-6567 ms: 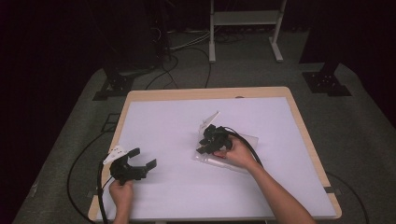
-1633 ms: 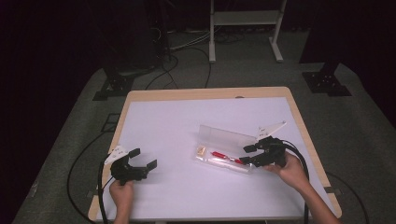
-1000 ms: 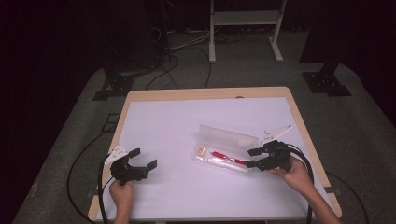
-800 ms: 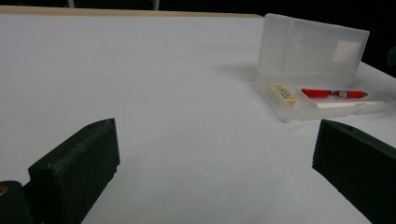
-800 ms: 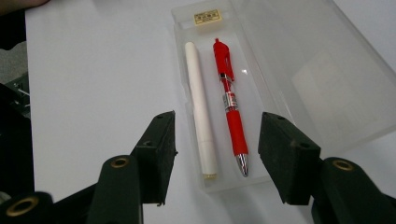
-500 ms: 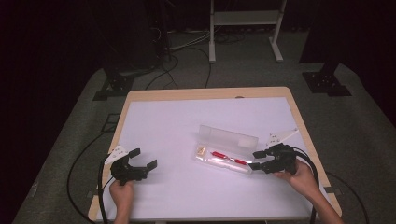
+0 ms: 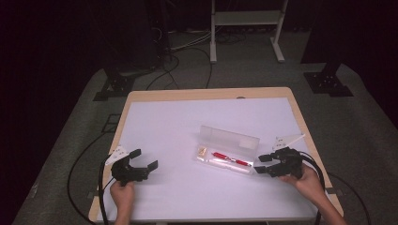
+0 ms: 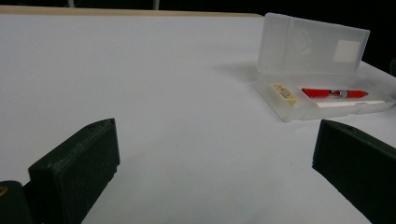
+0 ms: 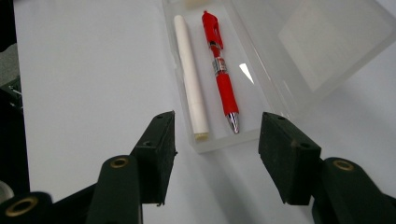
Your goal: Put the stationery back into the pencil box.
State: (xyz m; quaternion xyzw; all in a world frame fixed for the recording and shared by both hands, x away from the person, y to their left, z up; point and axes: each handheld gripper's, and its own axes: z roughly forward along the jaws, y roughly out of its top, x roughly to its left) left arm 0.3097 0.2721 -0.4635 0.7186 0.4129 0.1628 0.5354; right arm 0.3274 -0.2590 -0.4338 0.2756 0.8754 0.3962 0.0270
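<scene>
Clear case (image 7: 228, 151) lies open on the white desk (image 7: 187, 122), right of centre, lid (image 7: 230, 138) standing up along its far side. Inside: red pen (image 9: 219, 65), a white stick (image 9: 190, 74) beside it, and a small tan block (image 8: 283, 92) at the end away from the right tongs; print on the block too small to read. In the right gripper view the block is cut off at the top edge, and the lid runs out of frame at upper right. Frosted lid blurs whatever is behind it; a pale label patch (image 8: 347, 50) shows through, unreadable. Right tongs (image 7: 264, 164) sit just off the case's near end, jaws apart, empty, lined up with that end but not touching it. Left tongs (image 7: 143, 159) well apart from the case, low over the desk near the front left corner, jaws wide apart, empty; in the left gripper view both jaws are cut by the frame edges. Forearms are cropped at the bottom of the high view.
</scene>
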